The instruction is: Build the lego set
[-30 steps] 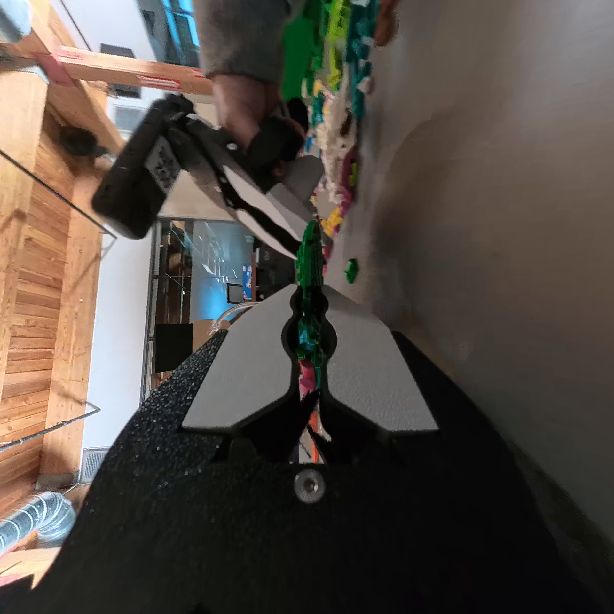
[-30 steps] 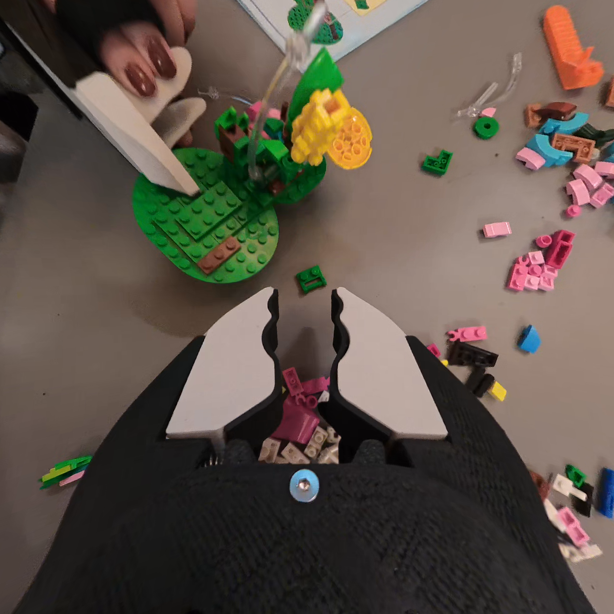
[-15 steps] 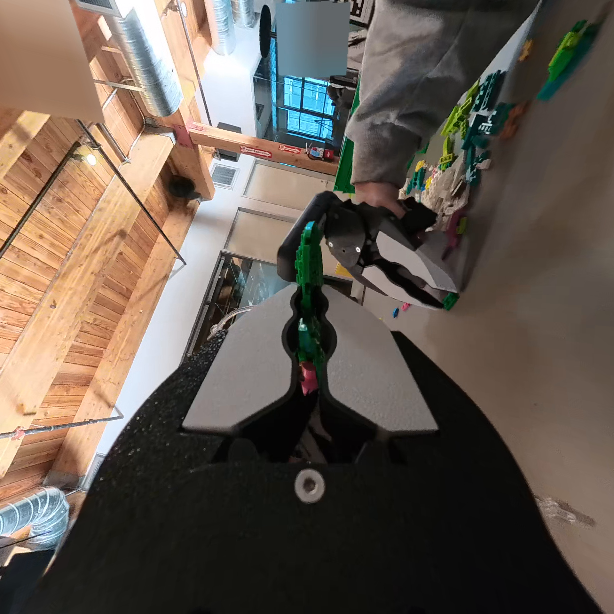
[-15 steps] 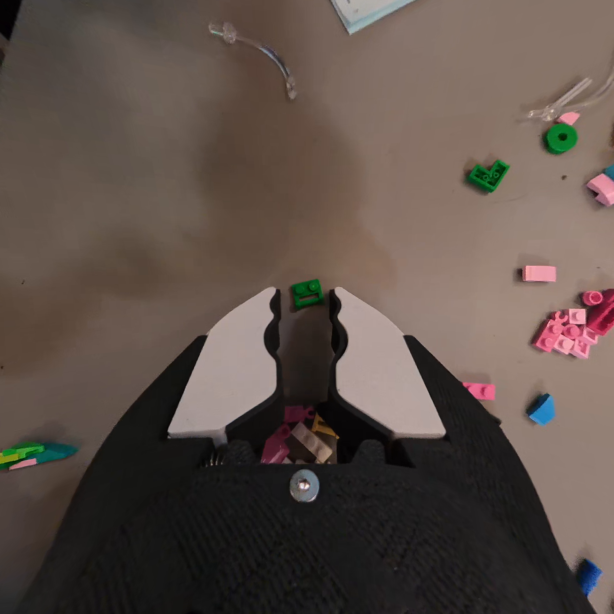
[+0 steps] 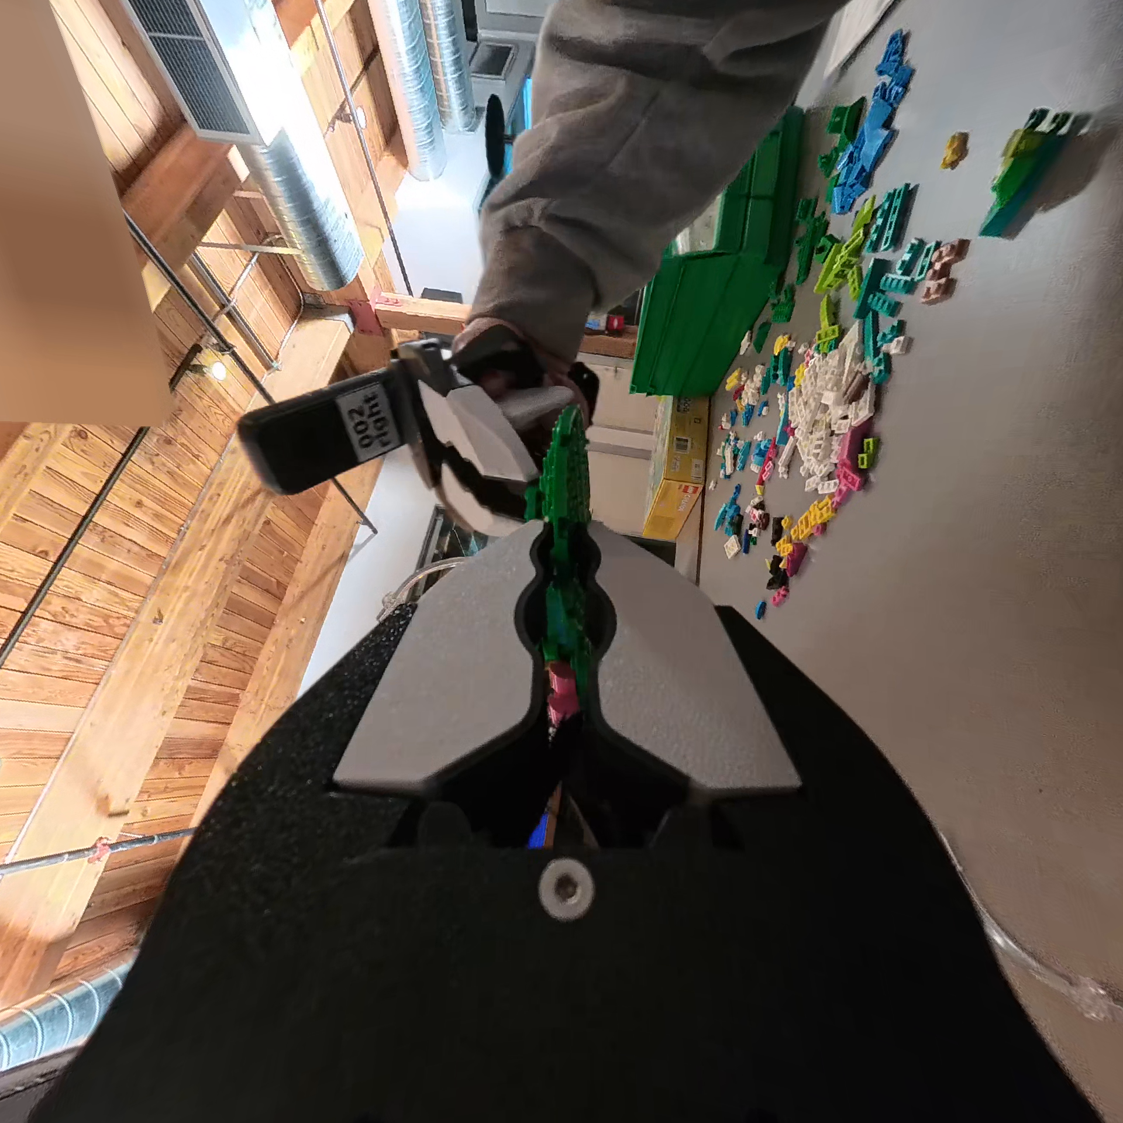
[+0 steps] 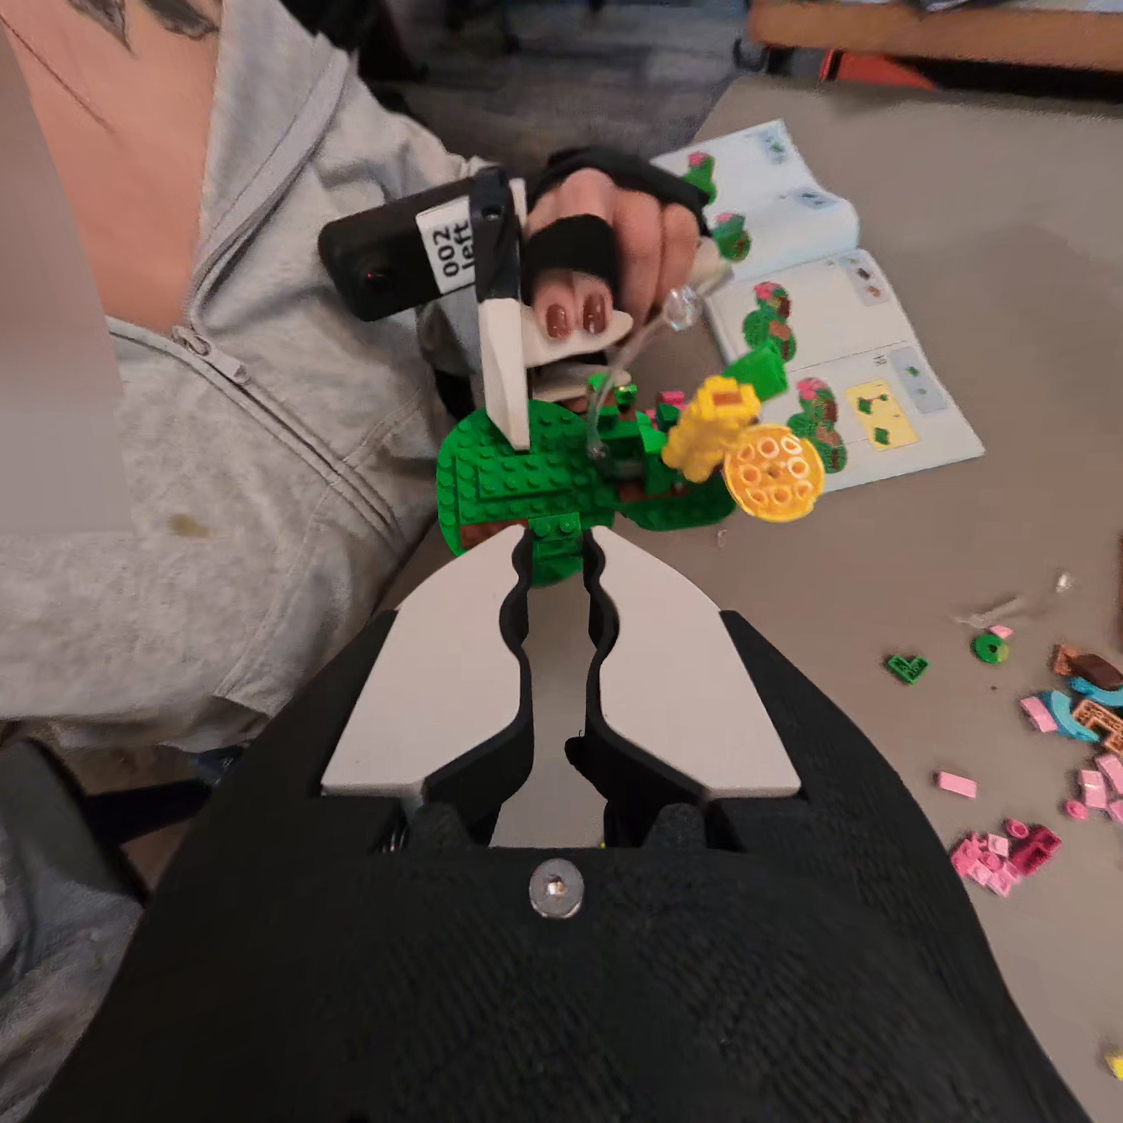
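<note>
At the far left of the right wrist view a person's grey zip-up top (image 6: 255, 462) fills the frame, with a blurred patch beside it. Just right of it a hand (image 6: 607, 255) with a black strap holds the left gripper (image 5: 562, 541), whose fingers are closed to a narrow gap on the edge of a green brick-built base (image 6: 522, 480); one pale finger (image 6: 504, 389) lies flat on the studded top. The base is lifted clear of the grey table (image 6: 851, 577) and tilted toward the camera. In the left wrist view the same base (image 5: 568, 468) shows edge-on, standing up out of that grip

The right gripper (image 6: 556, 547) is at the near edge of the base, its fingers narrowed onto a small green brick (image 6: 556, 535) with 2 studs that sits against the base; both tips press its sides. In the left wrist view this gripper (image 5: 486, 480) comes in from the left and meets the base

Right of the grip, a clear curved stem (image 6: 632, 358), small green and brown bricks and a yellow brick flower (image 6: 711, 431) with a round yellow disc (image 6: 775, 471) rise from the base. Behind them lies an open instruction booklet (image 6: 814, 304). Further right, loose bricks are scattered on the table: a green corner piece (image 6: 906, 667), a green ring (image 6: 989, 648), pink pieces (image 6: 1002, 857) and brown and blue ones at the edge
</note>
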A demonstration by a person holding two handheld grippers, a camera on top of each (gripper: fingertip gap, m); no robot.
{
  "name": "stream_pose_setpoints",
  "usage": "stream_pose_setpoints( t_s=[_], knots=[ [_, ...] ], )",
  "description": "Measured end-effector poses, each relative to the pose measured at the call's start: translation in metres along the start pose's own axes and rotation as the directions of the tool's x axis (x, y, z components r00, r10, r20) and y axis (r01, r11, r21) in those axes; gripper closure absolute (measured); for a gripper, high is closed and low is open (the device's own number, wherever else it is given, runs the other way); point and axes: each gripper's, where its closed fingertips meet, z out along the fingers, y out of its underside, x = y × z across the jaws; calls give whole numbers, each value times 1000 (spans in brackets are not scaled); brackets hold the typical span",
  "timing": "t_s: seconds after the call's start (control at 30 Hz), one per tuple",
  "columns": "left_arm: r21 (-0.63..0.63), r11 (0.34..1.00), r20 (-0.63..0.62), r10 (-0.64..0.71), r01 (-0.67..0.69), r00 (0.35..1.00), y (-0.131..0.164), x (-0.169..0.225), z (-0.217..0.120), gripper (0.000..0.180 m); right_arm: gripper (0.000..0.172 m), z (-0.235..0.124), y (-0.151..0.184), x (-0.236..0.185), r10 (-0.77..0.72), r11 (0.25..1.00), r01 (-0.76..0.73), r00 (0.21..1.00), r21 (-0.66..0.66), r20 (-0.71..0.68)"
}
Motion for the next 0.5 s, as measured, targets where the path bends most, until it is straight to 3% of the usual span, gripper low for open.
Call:
stream_pose_setpoints(
  t_s=[0.17, 0.5],
  knots=[
    [7, 1000, 10, 29, -29, 1000, -5, -2, 0, 173, 158, 13, 0, -10, -45, 980, 44, 999, -196, -4],
    [12, 998, 21, 62, -63, 998, -10, -4, 0, 173, 158, 16, -3, -11, -50, 951, 37, 998, -306, -34]
  ],
)
